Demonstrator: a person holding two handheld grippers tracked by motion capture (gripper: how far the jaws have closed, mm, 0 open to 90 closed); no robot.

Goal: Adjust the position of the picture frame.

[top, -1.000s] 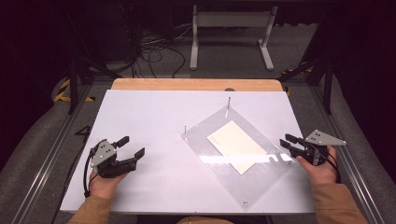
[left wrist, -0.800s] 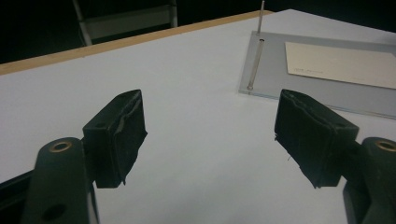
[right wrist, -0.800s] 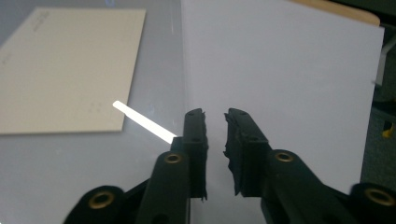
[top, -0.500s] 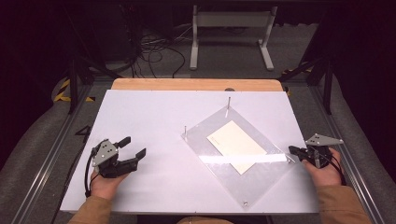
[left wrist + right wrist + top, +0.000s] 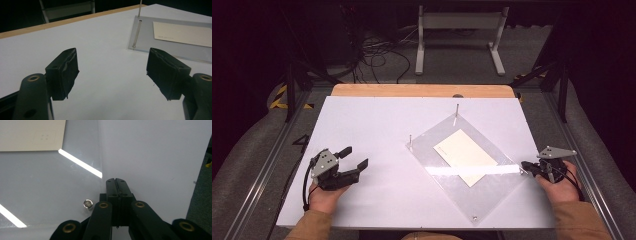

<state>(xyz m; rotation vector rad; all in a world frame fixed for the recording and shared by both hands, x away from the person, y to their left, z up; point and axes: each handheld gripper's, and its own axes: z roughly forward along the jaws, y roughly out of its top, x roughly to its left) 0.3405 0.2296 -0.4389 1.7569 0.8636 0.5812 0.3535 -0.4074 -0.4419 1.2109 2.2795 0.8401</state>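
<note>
A clear plastic plate (image 5: 472, 197) lies like a diamond on the white table (image 5: 362, 120), with a cream card (image 5: 464, 156) at its middle. Thin metal pins stand at its far corner (image 5: 457, 110) and its left corner (image 5: 410, 140). My right gripper (image 5: 524, 165) is shut at the plate's right corner with nothing between its jaws. In the right gripper view its closed tips (image 5: 116, 181) rest just beyond the plate's edge, beside a small bolt head (image 5: 87, 203). My left gripper (image 5: 354, 156) lies open on the bare table left of the plate, holding nothing (image 5: 112, 67).
A wooden strip (image 5: 422, 90) runs along the table's far edge. Behind it on the dark floor are a white metal stand (image 5: 457, 30) and loose cables (image 5: 377, 55). Metal rails (image 5: 267, 165) flank the table on both sides. Another bolt (image 5: 473, 217) marks the plate's near corner.
The right gripper's jaws, apart one second ago, have closed together, and the hand has shifted slightly right to the plate's corner. The left gripper has stayed put.
</note>
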